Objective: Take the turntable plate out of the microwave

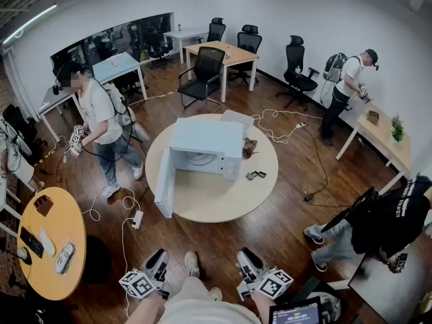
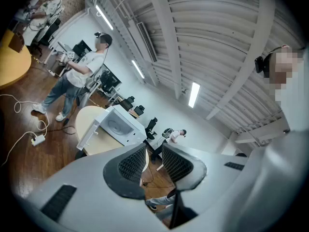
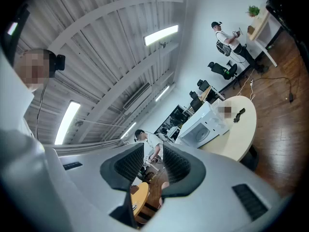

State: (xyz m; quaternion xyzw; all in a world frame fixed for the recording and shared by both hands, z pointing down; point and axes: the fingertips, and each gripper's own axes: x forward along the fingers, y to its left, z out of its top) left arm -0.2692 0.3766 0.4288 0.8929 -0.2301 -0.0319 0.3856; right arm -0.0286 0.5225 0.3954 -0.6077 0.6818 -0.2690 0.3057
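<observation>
Head view is showing the pale round turntable plate (image 1: 200, 158) lying flat inside the cavity of the white box-shaped microwave (image 1: 206, 137), not yet lifted. The microwave's white door (image 1: 164, 181) is hanging wide open toward the left, so the cavity mouth is facing the person and offering a straight way in. The oven is standing on the round beige tabletop (image 1: 216, 204), and the bare surface in front of the mouth looks like enough room for setting the plate down. A small dark object (image 1: 255, 175) is lying to the right, clear of that path. Well back from the table edge, the left gripper (image 2: 154, 159) and the right gripper (image 3: 153, 162) are both hanging released, pads slightly apart with nothing between them, probably waiting for the approach. A white power strip (image 1: 137, 219) is lying on the brown wooden floor (image 1: 290, 214) beside the table, near the walking line.
</observation>
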